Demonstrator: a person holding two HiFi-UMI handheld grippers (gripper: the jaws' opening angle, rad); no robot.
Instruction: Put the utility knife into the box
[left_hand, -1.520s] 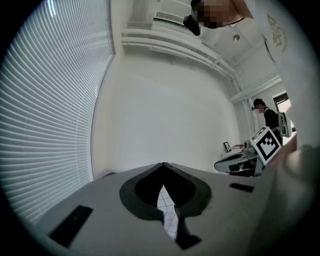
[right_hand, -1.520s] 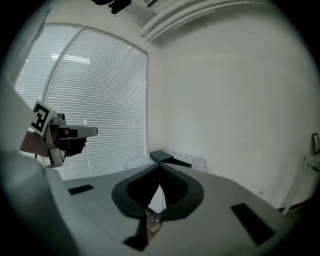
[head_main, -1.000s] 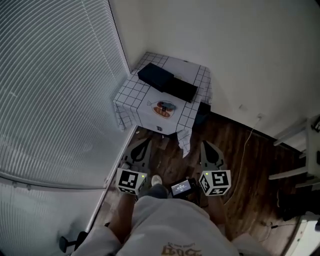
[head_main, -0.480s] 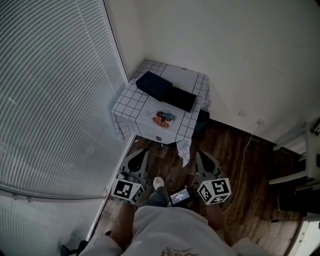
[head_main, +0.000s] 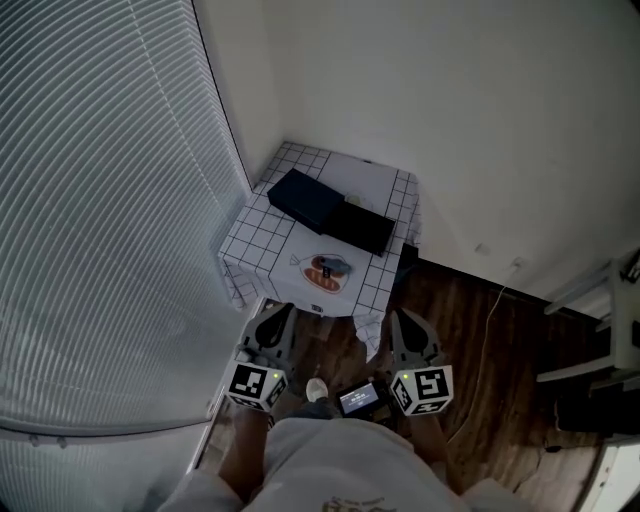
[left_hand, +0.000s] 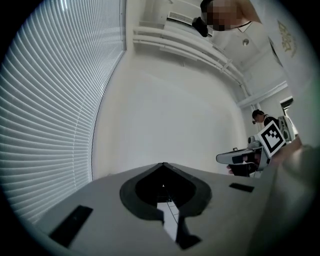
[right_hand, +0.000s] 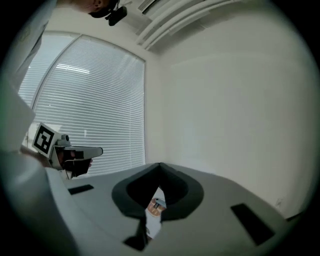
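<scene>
In the head view the left hand-held gripper (head_main: 278, 318) and right hand-held gripper (head_main: 405, 325) have drawn nearer the desk (head_main: 262, 240), where the orange utility knife (head_main: 328, 270) lies just before the dark box (head_main: 308, 198). The left gripper view shows jaws closed on nothing. The right gripper view shows the same, so this looks like the approach, and next one gripper must open over the knife.

The small orange-and-blue thing (head_main: 328, 270) on the table (head_main: 258, 245) is too small to identify.
</scene>
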